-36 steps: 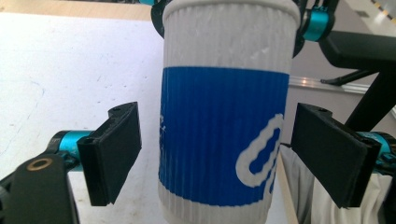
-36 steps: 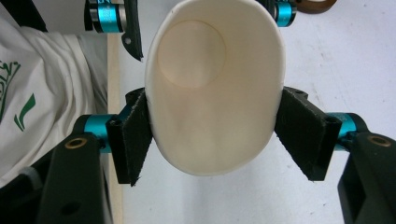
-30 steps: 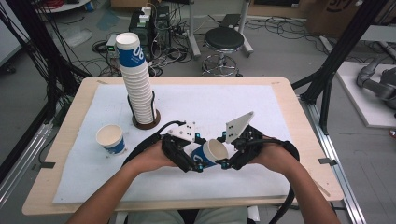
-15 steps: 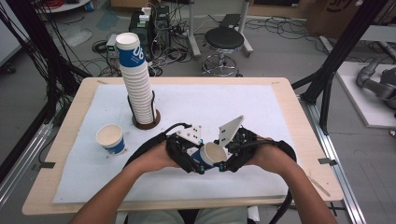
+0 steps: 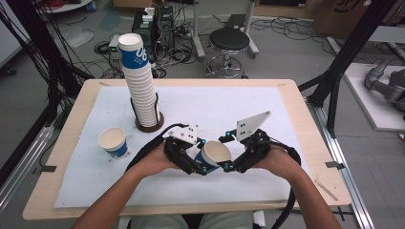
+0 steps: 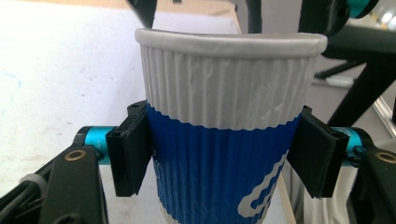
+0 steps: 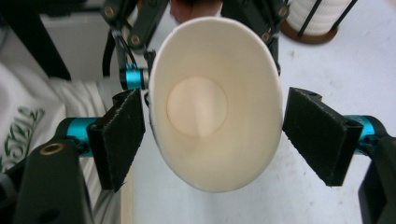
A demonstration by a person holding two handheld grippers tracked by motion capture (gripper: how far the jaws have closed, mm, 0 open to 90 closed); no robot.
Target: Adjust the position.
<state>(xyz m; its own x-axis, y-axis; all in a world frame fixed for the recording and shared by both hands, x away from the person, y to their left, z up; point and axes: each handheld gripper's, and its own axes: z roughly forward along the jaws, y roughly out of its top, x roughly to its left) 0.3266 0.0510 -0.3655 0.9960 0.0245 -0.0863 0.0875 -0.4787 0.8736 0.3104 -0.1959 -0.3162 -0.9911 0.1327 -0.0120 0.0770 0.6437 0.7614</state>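
A ribbed paper cup (image 5: 216,153), white above and blue below, hangs tilted over the mat between both hands. My left gripper (image 5: 204,156) is shut on it. Its pads (image 6: 133,158) press the blue band of the cup (image 6: 224,93) from both sides; its jaws closed onto the cup a moment ago and have just eased slightly. My right gripper (image 5: 229,152) faces the mouth of the cup (image 7: 215,107). The jaws of the right gripper (image 7: 212,135) have just been opening and stand open, one on each side of the rim.
A tall stack of cups (image 5: 141,81) stands in a wire holder on a round base (image 5: 149,125) at the back left. A single cup (image 5: 113,141) stands upright left of my hands. The white mat (image 5: 215,105) covers the wooden table (image 5: 310,143). A stool (image 5: 229,40) stands beyond.
The left jaws have come in onto the cup and the right jaws have spread off its rim. Both hands stay roughly where they were.
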